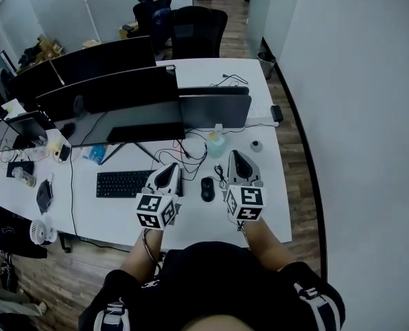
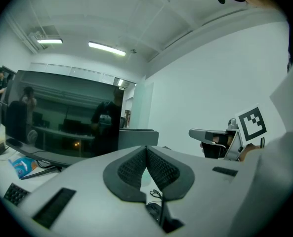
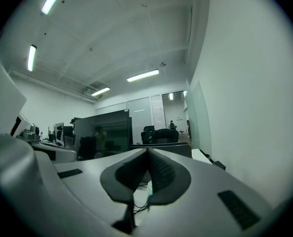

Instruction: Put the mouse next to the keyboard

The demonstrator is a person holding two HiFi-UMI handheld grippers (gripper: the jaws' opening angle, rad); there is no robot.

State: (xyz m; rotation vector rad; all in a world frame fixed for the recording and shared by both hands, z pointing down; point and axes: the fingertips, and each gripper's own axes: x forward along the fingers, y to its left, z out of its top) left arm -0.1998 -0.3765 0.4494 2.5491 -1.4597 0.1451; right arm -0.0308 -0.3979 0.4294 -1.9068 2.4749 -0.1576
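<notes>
Sleeves (image 1: 314, 301) in black with white stripes fill the bottom of our head view, and from them our 2 hands reach out over the near edge of the white desk (image 1: 114, 216).

We hold the left gripper (image 1: 171, 167) above the right end of the keyboard (image 1: 125, 183). In the left gripper view its ribbed pads press together at the tip (image 2: 146, 154), with nothing between them. We hold the right gripper (image 1: 234, 156) a little further right. The right gripper view shows its jaws pressed together as well (image 3: 147, 153), pinching nothing.

Between the 2 grippers the black mouse (image 1: 207, 189) lies on the desk, near the right end of the keyboard and untouched by either tool. Its cable runs away from us into a tangle of dark cables (image 1: 190, 152).

Just past the tangle stands a pale bottle (image 1: 216, 145), with a small round object (image 1: 256, 145) to its right. Behind them rises a grey panel (image 1: 214, 110), and to its left a wide dark monitor (image 1: 114, 101) spans the desk.

Beyond the far edge, black office chairs (image 1: 198, 29) stand on a wooden floor, and a bin (image 1: 266, 64) sits by the wall.
</notes>
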